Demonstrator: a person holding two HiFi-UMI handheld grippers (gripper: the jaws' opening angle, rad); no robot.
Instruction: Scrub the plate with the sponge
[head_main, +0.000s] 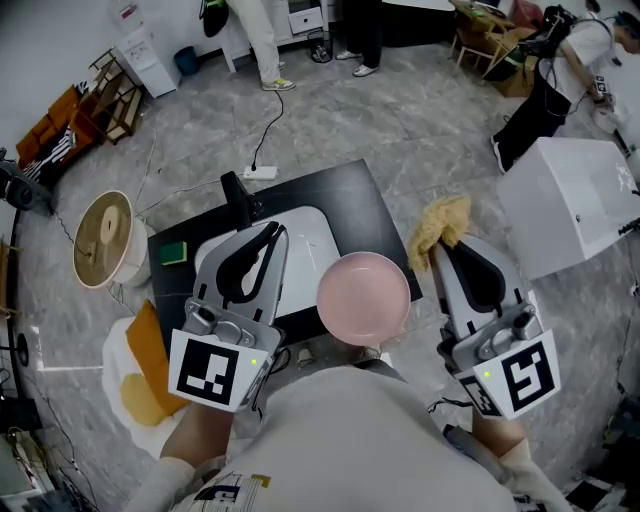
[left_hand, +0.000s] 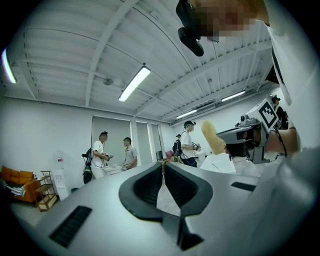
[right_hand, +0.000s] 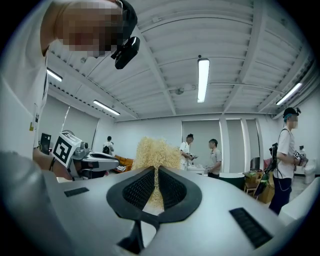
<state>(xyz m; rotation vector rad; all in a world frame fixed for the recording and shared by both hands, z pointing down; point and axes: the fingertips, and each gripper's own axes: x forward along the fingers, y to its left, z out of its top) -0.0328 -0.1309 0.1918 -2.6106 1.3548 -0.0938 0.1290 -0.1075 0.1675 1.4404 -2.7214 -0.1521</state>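
Hand-held gripper (right_hand: 156, 171) at right, tight on fibrous, tufted yellow sponge (right_hand: 155, 149).

I see the pink plate (head_main: 363, 297) at the near edge of the black table (head_main: 345, 195), overlapping the white basin (head_main: 305, 235) that lies at its ten o'clock. My left gripper (head_main: 272, 233) stands at the plate's nine o'clock, jaw tips together. My right gripper (head_main: 441, 250), at the plate's three o'clock, pinches a yellow fibrous sponge (head_main: 446, 220). A green sponge (head_main: 174, 252) lies at the table's nine o'clock edge, well apart from both.
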